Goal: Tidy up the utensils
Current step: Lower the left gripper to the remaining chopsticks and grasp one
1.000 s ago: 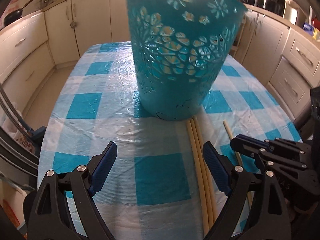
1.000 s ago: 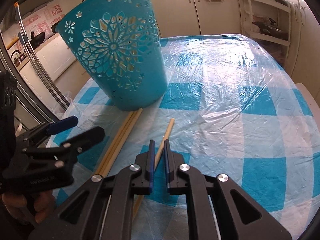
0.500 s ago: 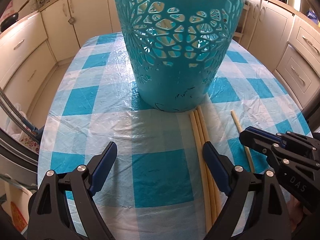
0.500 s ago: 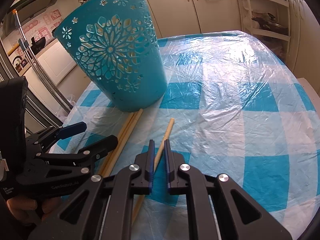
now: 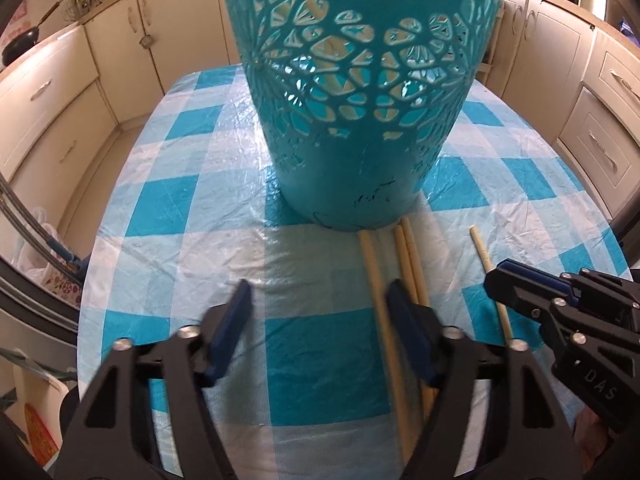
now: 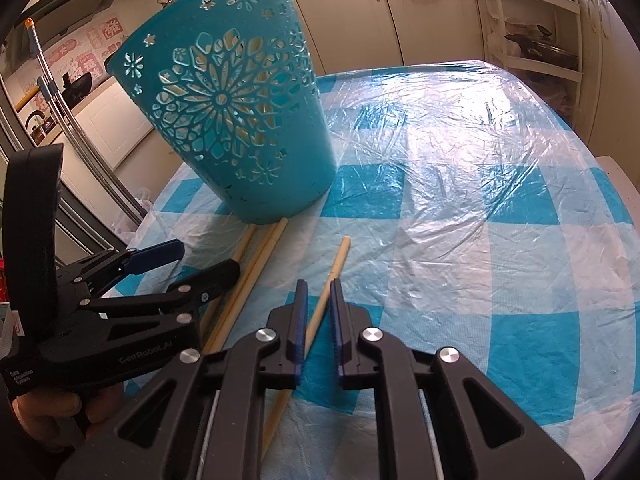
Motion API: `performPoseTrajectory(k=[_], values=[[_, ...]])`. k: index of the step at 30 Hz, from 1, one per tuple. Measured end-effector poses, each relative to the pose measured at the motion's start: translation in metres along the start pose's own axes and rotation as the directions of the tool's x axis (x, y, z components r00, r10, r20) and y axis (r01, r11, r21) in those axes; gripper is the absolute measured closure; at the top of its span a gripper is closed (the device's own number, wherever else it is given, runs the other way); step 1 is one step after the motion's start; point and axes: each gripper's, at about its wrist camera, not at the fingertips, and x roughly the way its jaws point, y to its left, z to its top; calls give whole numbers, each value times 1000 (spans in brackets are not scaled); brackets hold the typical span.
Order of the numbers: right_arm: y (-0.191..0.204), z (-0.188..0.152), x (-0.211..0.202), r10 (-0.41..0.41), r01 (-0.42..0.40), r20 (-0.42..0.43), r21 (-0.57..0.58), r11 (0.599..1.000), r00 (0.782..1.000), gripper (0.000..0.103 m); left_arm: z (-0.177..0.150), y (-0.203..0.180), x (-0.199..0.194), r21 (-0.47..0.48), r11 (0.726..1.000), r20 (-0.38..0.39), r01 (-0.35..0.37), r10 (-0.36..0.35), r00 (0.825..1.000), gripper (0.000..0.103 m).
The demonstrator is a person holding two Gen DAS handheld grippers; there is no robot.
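A: Start close. What are your tongs doing?

B: Your right tongs (image 6: pixel 318 312) sit low over the desk (image 6: pixel 460 208), fingers a narrow gap apart, straddling the lone stick (image 6: pixel 326 292) without pinching it yet. Your left tongs (image 5: pixel 318 320) are spread wide, with nothing between them but checked cloth; the bundle of sticks (image 5: pixel 404 264) runs just inside and under the right finger.

A: And the sticks themselves?

B: The lone one points toward 12 o'clock in the right view, lying apart from the other three. Those three lie side by side, far ends touching the foot of the bin (image 6: pixel 240 120), which stands at 11 o'clock from your right hand, dead ahead from your left.

A: What could go wrong?

B: My guess: the plastic sheet is slick, so a stick may roll or skid if one finger lands first. Close off-centre and the long stick may swing and knock the light bin. Your two tools are also close together; they could collide on the lift.
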Motion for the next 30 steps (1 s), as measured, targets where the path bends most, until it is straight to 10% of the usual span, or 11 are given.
performPoseTrajectory(k=[8, 30], values=[[13, 9, 9, -34, 30, -45, -100, 995, 998, 91, 2, 21, -3, -76, 993, -11, 93, -94, 996, 90], [18, 14, 11, -15, -3, -98, -183, 983, 995, 93, 10, 20, 4, -37, 997, -49, 68, -70, 996, 95]])
